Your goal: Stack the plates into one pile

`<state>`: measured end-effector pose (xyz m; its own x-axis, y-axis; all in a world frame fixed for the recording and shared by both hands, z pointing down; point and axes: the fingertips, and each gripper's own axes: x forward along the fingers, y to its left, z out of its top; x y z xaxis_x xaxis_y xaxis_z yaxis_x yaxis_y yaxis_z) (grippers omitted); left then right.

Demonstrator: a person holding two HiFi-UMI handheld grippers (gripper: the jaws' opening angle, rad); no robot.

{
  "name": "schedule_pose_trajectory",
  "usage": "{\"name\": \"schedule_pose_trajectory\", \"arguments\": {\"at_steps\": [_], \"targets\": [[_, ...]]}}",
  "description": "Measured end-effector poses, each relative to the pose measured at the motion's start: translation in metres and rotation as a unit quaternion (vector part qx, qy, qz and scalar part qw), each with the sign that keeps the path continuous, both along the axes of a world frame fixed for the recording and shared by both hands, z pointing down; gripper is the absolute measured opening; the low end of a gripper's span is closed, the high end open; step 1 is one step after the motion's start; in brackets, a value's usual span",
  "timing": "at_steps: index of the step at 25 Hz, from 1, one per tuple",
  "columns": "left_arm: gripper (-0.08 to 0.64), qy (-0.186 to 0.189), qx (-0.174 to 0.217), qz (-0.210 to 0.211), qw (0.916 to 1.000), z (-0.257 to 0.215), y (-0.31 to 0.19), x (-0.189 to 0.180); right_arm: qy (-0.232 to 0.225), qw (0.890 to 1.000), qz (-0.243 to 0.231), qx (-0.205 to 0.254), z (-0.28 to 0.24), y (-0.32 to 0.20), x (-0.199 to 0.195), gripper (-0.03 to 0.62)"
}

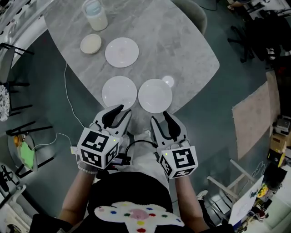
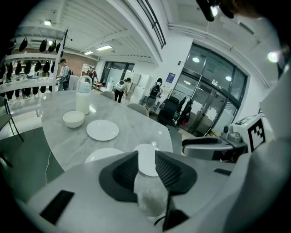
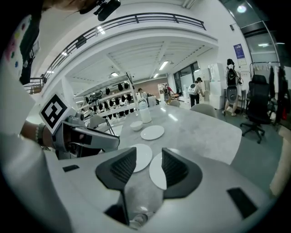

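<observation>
Three white plates lie on the grey marble table (image 1: pixel 182 41). One plate (image 1: pixel 122 52) lies farther back; two lie side by side near the front edge, the left one (image 1: pixel 119 92) and the right one (image 1: pixel 155 95). My left gripper (image 1: pixel 119 113) hovers just short of the left near plate, open and empty. My right gripper (image 1: pixel 163 119) hangs before the right near plate, also open with nothing between its fingers. In the left gripper view the right near plate (image 2: pixel 144 148) shows between the jaws of the left gripper (image 2: pixel 146 160). The right gripper (image 3: pixel 148 157) frames both near plates.
A small white bowl (image 1: pixel 91 43) and a lidded white jar (image 1: pixel 95 13) stand at the table's far left, behind the far plate. A chair (image 1: pixel 193 13) sits at the far side. A white cable (image 1: pixel 68 100) runs along the floor on the left.
</observation>
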<state>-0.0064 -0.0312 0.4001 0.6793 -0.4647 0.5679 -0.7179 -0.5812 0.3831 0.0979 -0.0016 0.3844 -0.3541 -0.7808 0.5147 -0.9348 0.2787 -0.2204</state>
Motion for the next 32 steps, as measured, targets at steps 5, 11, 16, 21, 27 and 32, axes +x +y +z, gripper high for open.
{"name": "schedule_pose_trajectory", "arguments": {"at_steps": [5, 11, 16, 21, 27, 32], "targets": [[0.121, 0.000, -0.022, -0.016, 0.9996, 0.016, -0.002, 0.012, -0.004, 1.000, -0.020, -0.016, 0.014, -0.006, 0.010, 0.157], [0.121, 0.007, -0.057, -0.035, 0.9977, 0.039, 0.003, 0.026, -0.006, 0.999, -0.045, -0.027, 0.027, -0.009, 0.017, 0.157], [0.121, 0.013, -0.086, -0.053, 0.9948, 0.061, 0.009, 0.035, -0.008, 0.997, -0.065, -0.035, 0.035, -0.008, 0.020, 0.158], [0.121, 0.013, -0.114, -0.062, 0.9915, 0.082, 0.018, 0.042, -0.015, 0.996, -0.076, -0.048, 0.047, -0.003, 0.026, 0.156], [0.121, 0.016, -0.142, -0.085, 0.9861, 0.103, 0.025, 0.045, -0.014, 0.994, -0.095, -0.051, 0.054, -0.002, 0.028, 0.158], [0.121, 0.026, -0.164, -0.097, 0.9814, 0.118, 0.029, 0.052, -0.014, 0.993, -0.103, -0.058, 0.061, 0.003, 0.032, 0.158]]}}
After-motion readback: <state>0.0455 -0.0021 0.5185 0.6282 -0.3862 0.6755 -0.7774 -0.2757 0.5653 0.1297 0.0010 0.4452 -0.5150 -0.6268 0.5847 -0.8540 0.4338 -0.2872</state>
